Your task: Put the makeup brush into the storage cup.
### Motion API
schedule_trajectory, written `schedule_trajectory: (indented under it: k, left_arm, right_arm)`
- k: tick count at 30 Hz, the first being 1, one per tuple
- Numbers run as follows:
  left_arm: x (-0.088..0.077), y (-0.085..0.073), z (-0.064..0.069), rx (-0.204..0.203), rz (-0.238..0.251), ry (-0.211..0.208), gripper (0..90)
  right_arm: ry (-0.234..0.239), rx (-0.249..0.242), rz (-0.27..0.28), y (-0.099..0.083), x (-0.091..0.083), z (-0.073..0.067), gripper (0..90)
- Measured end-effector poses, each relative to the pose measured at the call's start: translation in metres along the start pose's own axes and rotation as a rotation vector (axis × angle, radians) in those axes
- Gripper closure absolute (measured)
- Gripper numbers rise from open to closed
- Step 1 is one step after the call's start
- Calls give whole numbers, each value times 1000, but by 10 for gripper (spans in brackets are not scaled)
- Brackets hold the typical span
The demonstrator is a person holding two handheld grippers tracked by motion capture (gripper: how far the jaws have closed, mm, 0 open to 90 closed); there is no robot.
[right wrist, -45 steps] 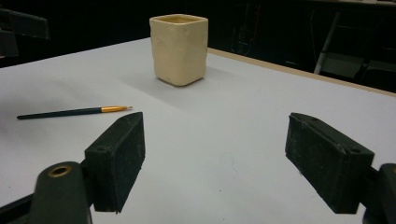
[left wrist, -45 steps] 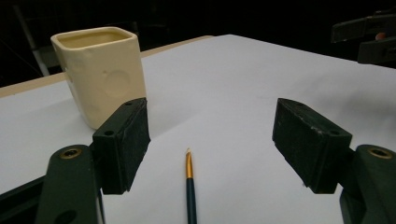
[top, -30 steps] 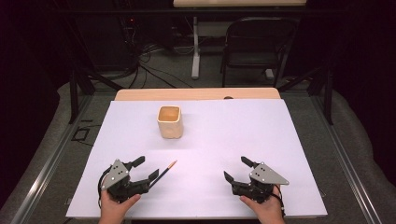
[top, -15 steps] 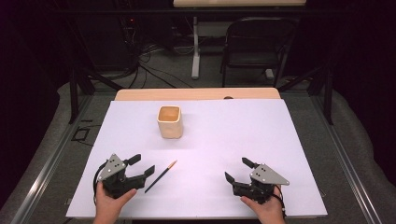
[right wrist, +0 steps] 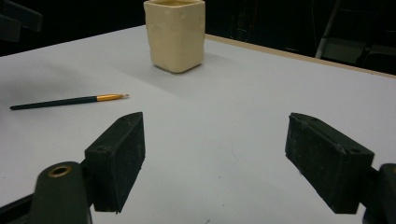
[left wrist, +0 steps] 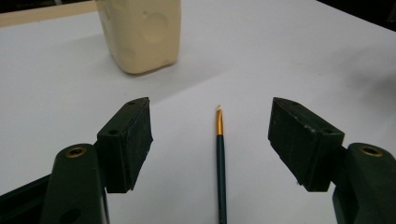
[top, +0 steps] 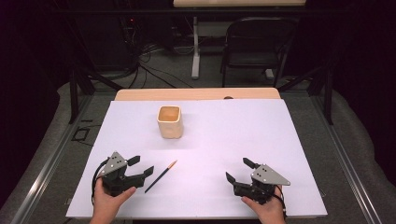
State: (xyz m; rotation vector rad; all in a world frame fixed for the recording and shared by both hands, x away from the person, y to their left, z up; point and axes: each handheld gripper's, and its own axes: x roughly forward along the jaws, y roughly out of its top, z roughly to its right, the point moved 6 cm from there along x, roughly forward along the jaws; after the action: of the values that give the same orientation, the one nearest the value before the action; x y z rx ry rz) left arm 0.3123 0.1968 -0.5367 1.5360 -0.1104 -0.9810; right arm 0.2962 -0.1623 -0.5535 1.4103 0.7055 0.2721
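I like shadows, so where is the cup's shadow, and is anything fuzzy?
Left gripper view: the cup casts a soft grey shadow toward the paintbrush, whose near end looks slightly blurred. Right gripper view: a faint shadow lies beside the cup. High view: the room behind the table is dark.

Paintbrush (top: 160, 176): dark green handle, gold ferrule, pale tip. Cup (top: 169, 122): plain cream-yellow. Tabletop (top: 224, 140): white sheet, tan wood along far edge. Left gripper (top: 141, 166) and right gripper (top: 238, 170): black, grey plates.

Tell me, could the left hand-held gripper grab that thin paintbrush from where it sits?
Probably yes. The left hand-held gripper has its jaws open, and the paintbrush lies flat on the white table between them with nothing in the way.
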Motion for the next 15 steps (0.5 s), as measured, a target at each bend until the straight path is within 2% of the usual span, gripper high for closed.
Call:
schedule_trajectory:
  k: [8, 15]
  left_arm:
    - [-4, 1, -6, -29, -51, 20, 307]
    - [-6, 2, -11, -38, -81, 33, 317]
  right_arm:
    - [6, -2, -4, -1, 3, -2, 198]
    - [8, -1, -11, -2, 5, -2, 198]
